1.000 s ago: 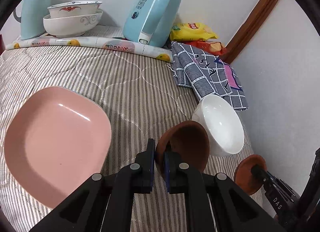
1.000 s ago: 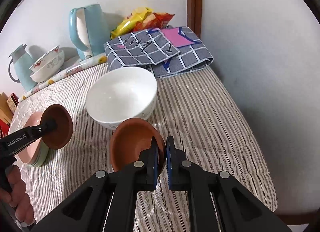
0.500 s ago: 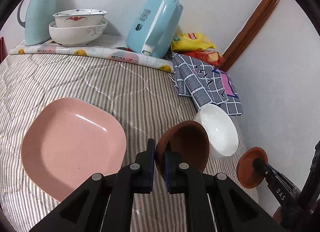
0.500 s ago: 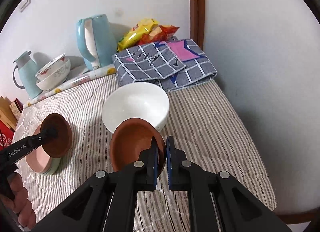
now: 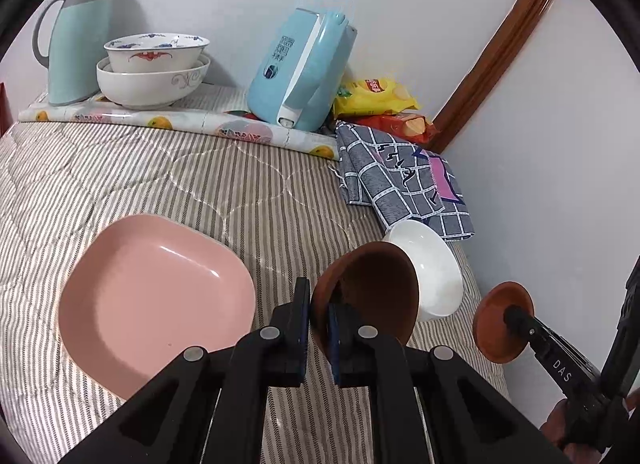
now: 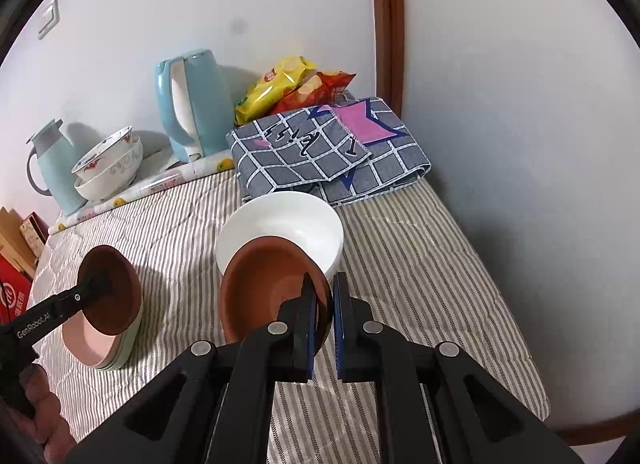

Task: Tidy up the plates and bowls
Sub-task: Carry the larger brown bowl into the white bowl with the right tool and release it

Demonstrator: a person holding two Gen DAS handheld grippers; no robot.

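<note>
Terracotta bowls fill both grippers: the left gripper (image 5: 318, 328) pinches one bowl's (image 5: 372, 292) rim beside the pink plate (image 5: 156, 296). Only the right wrist view shows that plate topping a stack (image 6: 116, 348). The right gripper (image 6: 324, 324) clamps its bowl (image 6: 268, 288), tilted, over the white bowl (image 6: 288, 220).

The plate (image 5: 156, 296) lies left of the bowl (image 5: 432, 264); behind them stand kettle (image 5: 300, 72) and cloth (image 5: 400, 180).

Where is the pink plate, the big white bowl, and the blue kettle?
pink plate (image 5: 160, 288), left wrist view, on its flat inner bottom.
white bowl (image 6: 288, 220), right wrist view, on its inside wall.
blue kettle (image 6: 200, 100), right wrist view, on its body.
</note>
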